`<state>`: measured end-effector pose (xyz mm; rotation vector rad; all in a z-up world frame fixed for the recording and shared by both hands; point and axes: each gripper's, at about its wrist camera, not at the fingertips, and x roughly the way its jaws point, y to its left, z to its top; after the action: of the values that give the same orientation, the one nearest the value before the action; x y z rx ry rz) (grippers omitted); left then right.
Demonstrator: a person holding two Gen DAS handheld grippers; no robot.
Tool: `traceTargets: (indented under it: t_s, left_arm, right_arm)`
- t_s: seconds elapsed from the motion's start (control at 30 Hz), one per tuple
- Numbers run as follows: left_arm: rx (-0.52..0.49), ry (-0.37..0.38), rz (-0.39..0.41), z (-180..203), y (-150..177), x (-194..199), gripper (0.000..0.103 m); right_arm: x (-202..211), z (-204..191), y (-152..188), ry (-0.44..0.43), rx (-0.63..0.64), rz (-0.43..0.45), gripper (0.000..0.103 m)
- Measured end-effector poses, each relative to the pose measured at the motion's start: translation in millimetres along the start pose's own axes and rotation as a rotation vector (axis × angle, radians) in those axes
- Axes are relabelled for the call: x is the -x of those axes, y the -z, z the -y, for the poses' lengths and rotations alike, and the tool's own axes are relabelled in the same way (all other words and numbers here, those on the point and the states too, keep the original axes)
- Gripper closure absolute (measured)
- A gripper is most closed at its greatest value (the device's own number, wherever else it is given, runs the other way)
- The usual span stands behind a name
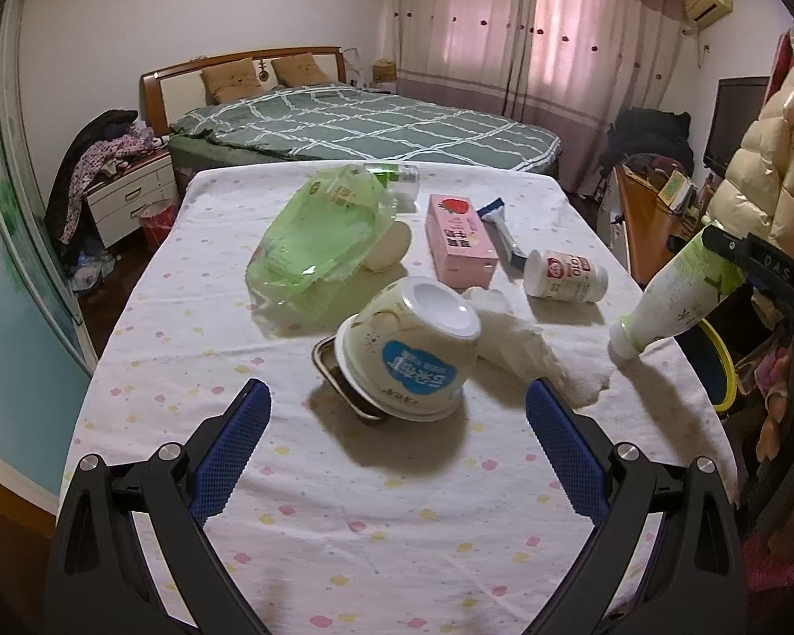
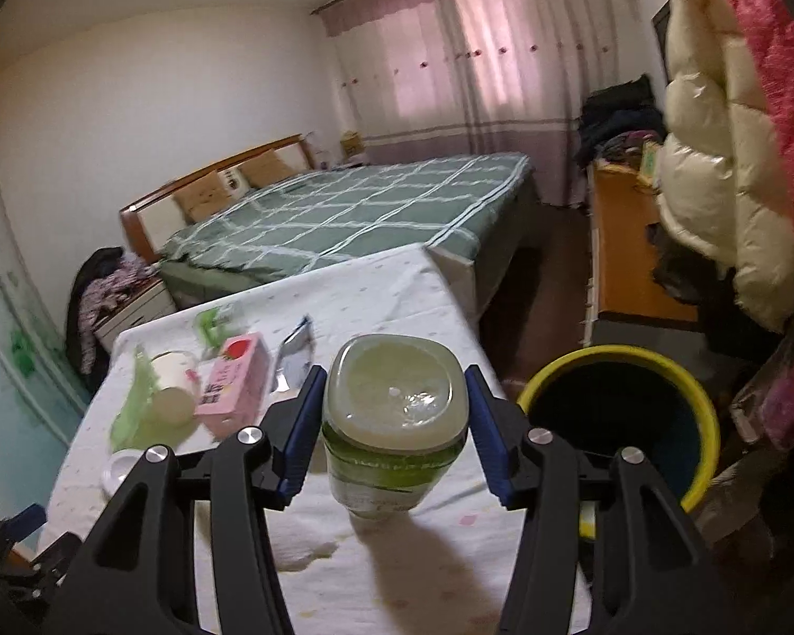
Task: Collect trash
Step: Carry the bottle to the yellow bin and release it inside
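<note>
The right gripper has its fingers clamped on the upended green-and-white bottle, light and slick-walled, beside the yellow-rimmed bin, while the left gripper, fingers apart, faces a tipped, crushable paper bowl on the bench.

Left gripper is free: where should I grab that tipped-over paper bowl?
Take the paper bowl across its side walls near the base, approaching straight ahead from the left gripper. It lies tilted, base up and facing away, rim down on the tablecloth, so the walls are exposed.
</note>
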<state>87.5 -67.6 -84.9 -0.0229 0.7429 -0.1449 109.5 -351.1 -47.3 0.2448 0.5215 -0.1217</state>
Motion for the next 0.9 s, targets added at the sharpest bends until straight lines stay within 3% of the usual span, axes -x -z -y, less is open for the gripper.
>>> traceTargets:
  t_s: [0.6, 0.9]
  left_arm:
    - [-0.043, 0.01, -0.036, 29, -10, -25, 0.007]
    - [-0.057, -0.002, -0.057, 40, -16, -41, 0.007]
  right_arm:
    - [2, 92, -25, 0.171, -0.114, 0.053, 0.053]
    - [-28, 136, -15, 0.285, -0.143, -0.007, 0.053]
